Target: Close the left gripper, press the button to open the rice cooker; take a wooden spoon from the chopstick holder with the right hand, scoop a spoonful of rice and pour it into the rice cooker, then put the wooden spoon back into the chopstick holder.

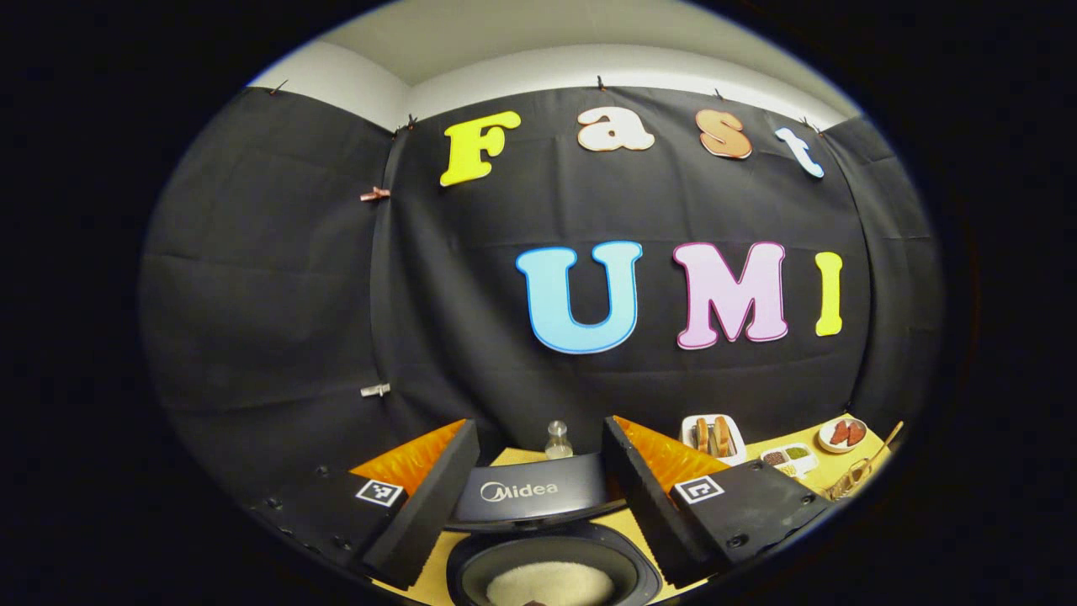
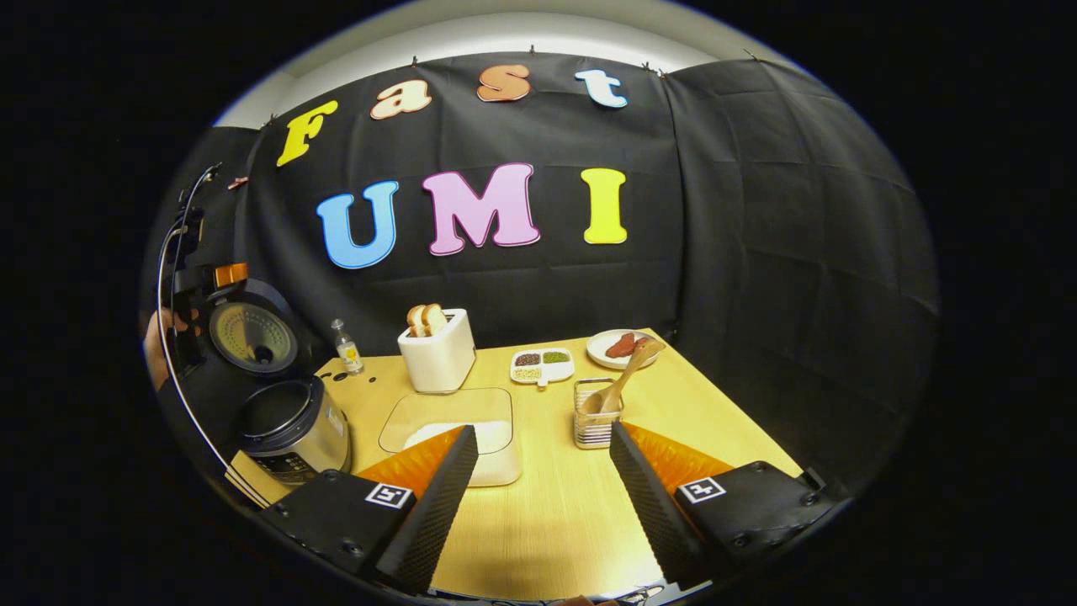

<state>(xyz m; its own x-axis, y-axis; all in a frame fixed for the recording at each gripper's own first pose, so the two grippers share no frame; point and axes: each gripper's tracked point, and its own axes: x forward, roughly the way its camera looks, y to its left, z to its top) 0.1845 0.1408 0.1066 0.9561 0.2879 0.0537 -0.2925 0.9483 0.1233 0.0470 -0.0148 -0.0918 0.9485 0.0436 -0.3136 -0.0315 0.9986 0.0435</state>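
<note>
we held the left gripper (image 1: 533,497) above the rice cooker (image 2: 290,429), its fingers spread wide with nothing between them, and looked straight down past the raised lid (image 1: 530,490) into the dark round pot, where a pale grainy mound of rice lay at the bottom. the lid stood upright, so we judged the button step done. the right gripper (image 2: 538,480) hung over the smooth light wooden table (image 2: 673,404), its fingers also wide apart and empty, aimed towards the chopstick holder (image 2: 596,425), a small slatted metal basket. the wooden spoon (image 2: 624,379) leaned in it, tilted to the right, untaken. just left of the holder sat a clear shallow tray of rice (image 2: 450,429), handy for scooping. behind it stood a boxy white toaster (image 2: 437,349).
</note>
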